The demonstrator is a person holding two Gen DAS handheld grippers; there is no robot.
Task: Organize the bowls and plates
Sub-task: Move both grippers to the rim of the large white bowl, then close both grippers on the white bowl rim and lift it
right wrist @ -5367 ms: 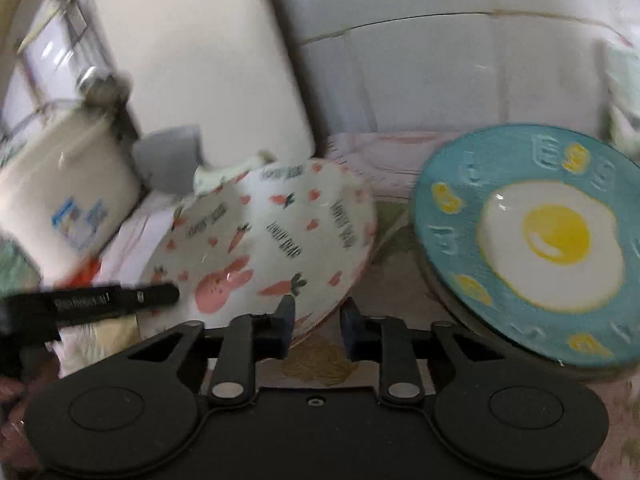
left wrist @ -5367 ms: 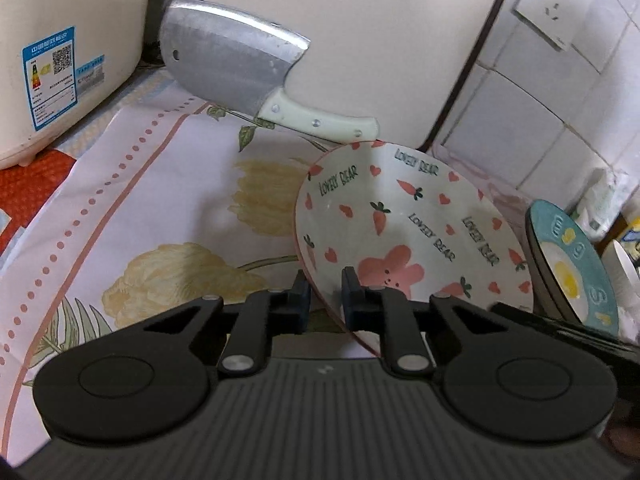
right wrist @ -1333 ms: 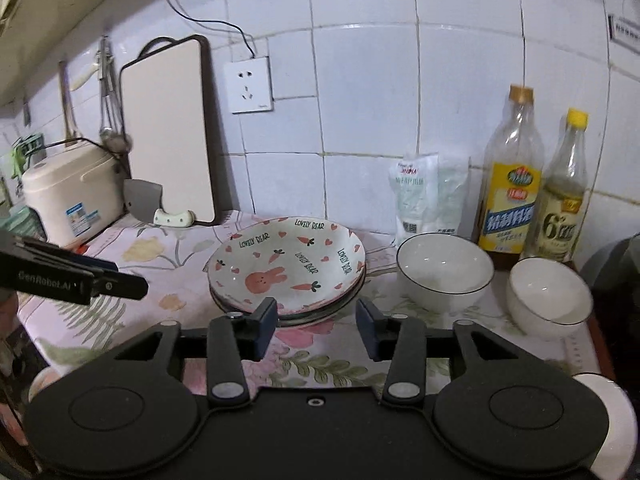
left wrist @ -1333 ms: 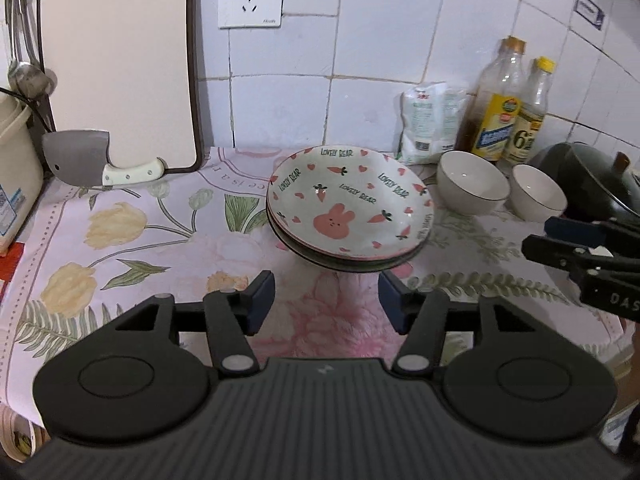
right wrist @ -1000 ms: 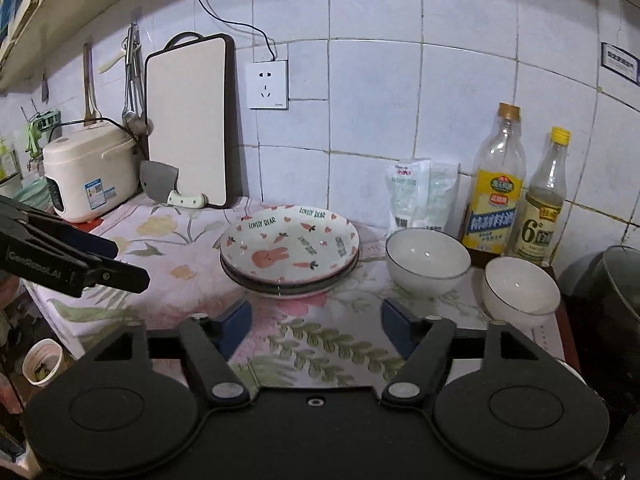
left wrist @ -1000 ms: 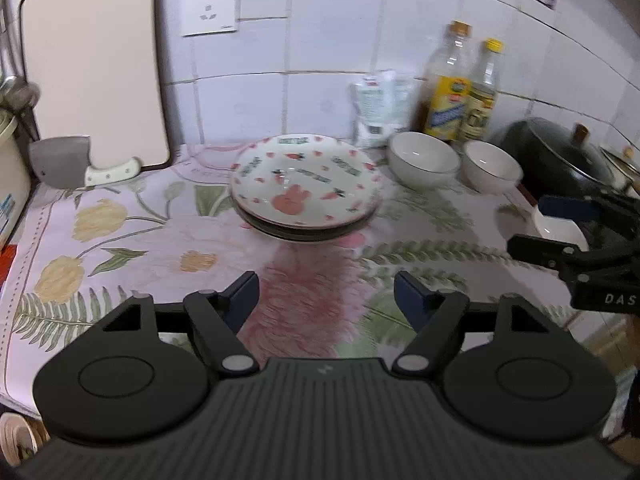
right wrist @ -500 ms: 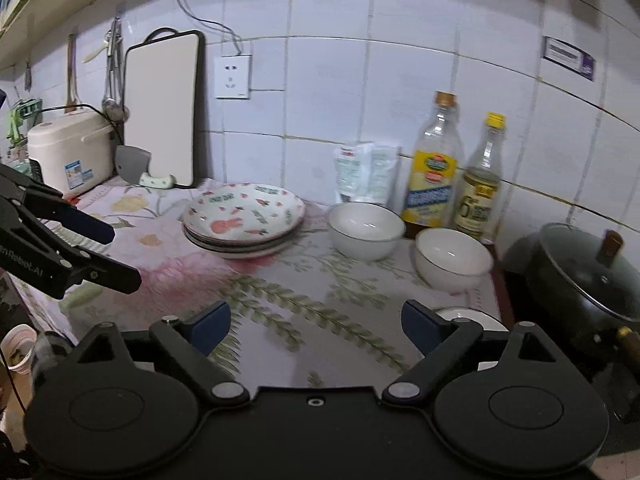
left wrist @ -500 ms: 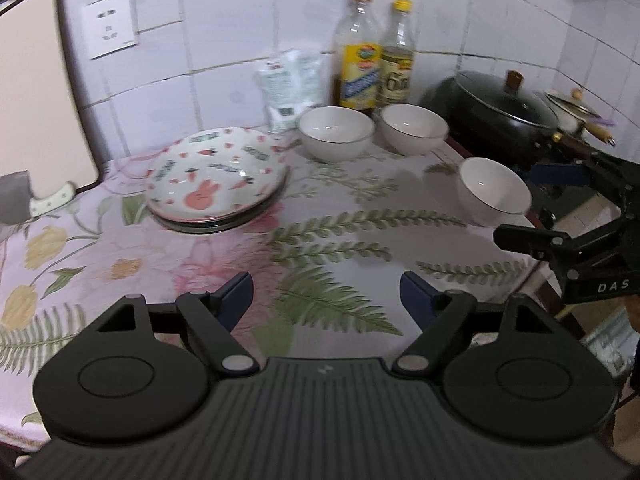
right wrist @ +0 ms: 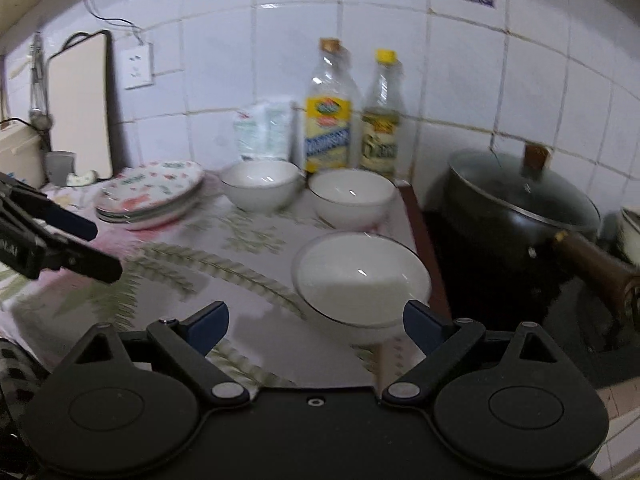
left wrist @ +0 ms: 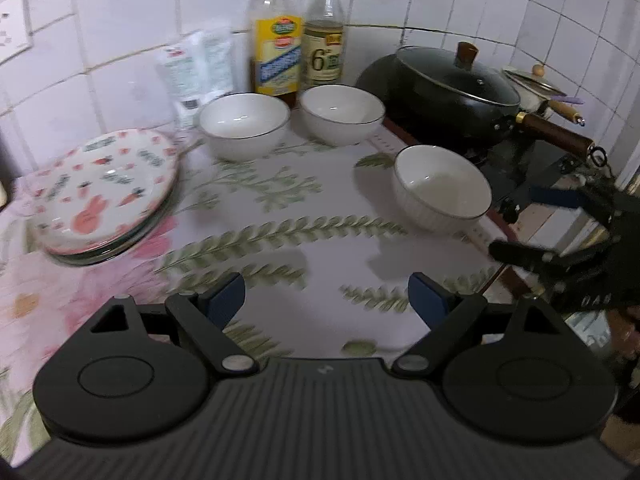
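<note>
Bowl (right wrist: 362,282), round glossy white ceramic, sitting just left of the lidded black pan (right wrist: 520,208); left gripper (left wrist: 326,298) opening, empty; right gripper (right wrist: 316,322) spread wide, gripping nothing.

Each gripper is matte black plastic: the left gripper (left wrist: 326,296) and the right gripper (right wrist: 316,326) have blue pads, round discs, silver pivot screws, ribbed body, and white lettering on the side.

Home kitchen: tiled wall (right wrist: 460,80), lidded wok (left wrist: 452,80), oil bottles (left wrist: 276,40).
</note>
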